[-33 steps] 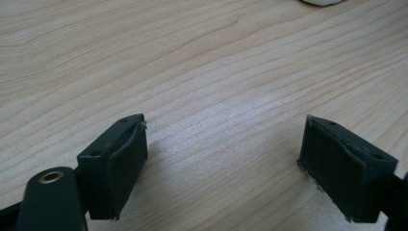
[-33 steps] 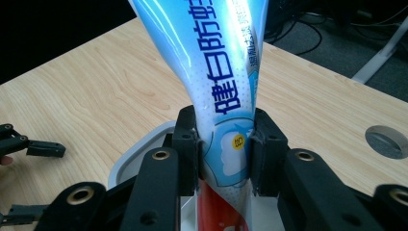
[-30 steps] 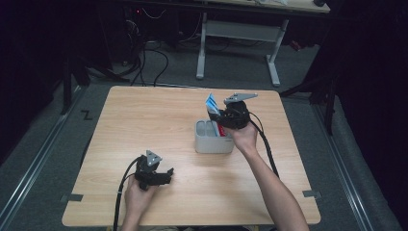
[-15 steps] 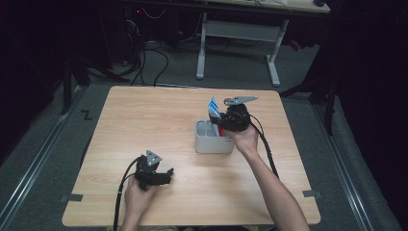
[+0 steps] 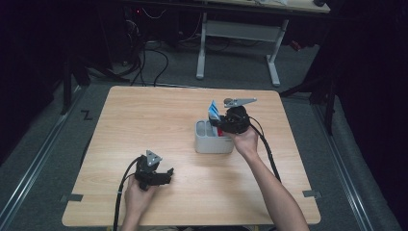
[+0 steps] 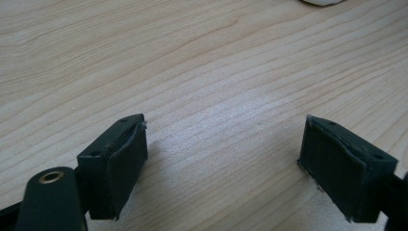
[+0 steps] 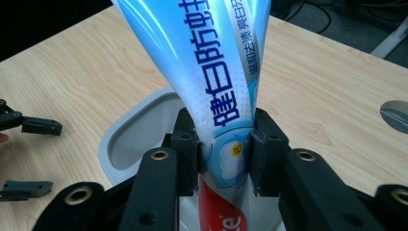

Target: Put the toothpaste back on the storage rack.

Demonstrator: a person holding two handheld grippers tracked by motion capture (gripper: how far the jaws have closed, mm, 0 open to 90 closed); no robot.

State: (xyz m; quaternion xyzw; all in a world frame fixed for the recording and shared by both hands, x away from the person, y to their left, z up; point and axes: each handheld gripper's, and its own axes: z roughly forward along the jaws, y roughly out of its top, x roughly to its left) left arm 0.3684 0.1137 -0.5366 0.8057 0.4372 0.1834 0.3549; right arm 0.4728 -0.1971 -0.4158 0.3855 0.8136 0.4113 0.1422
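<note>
Table [image 5: 144, 120] of pale wood runs past the edges of both gripper views. Bin [image 5: 211, 142], grey, sits right of its middle; my right gripper [image 7: 223, 161] covers much of it, so I cannot make out its compartments. Tube [image 7: 216, 72] of toothpaste stands in the bin, top cut off, lower end hidden behind my jaws, which are clamped on it. Left gripper [image 6: 223, 159] rests low near the front edge, jaws wide apart, holding nothing.
</note>
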